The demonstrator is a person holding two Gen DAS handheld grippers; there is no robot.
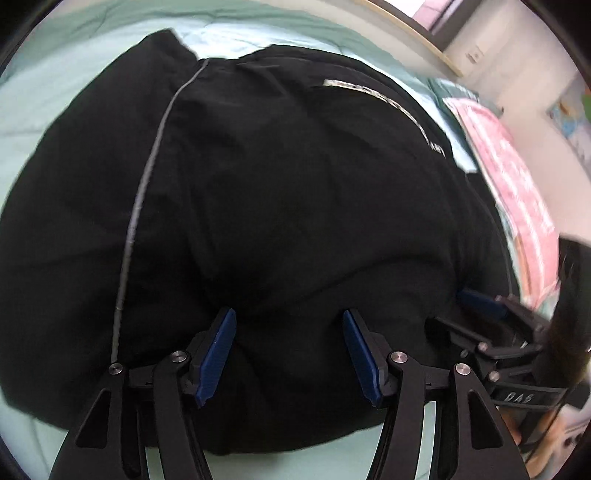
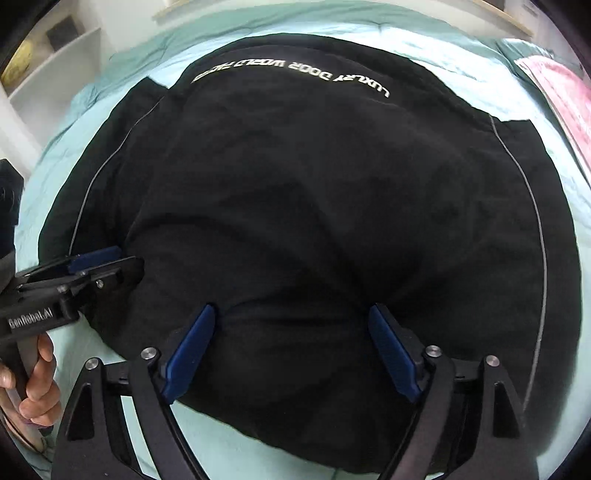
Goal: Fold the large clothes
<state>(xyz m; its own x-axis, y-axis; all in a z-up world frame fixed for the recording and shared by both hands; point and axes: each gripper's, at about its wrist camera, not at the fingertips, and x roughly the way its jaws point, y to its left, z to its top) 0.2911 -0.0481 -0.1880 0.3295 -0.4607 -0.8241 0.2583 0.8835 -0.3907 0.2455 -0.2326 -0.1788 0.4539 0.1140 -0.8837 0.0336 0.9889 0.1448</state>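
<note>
Mint-green bed sheet (image 2: pixel 229 446) carries a black garment (image 2: pixel 314 206), spread flat and covering most of the surface ahead of both sets of jaws. Free sheet shows as a narrow strip below the near hem, directly under the jaws, and as wider bands beyond the far edge and to the left side.

Obstructions: pink patterned fabric (image 1: pixel 517 177) lies on the bed to the right of the garment, close to its right edge. White shelving (image 2: pixel 55 62) stands beyond the bed, far left in the right wrist view. Bed frame edge (image 1: pixel 413 33) runs past the far right corner.

Garment orientation: white lettering (image 2: pixel 291 72) sits at the far end, reading upside down from the jaws. Grey piping (image 1: pixel 147 206) runs near-to-far along both sides, approx. parallel to the jaws' pointing direction; long axis cannot be told.

Left gripper (image 1: pixel 290 354): jaws apart, over the near hem, nothing clamped. Right gripper (image 2: pixel 291 350): jaws spread wide, also over the near hem, nothing clamped. Grippers sit side by side, near each other. A hand (image 2: pixel 31 380) holds the left gripper's handle.
</note>
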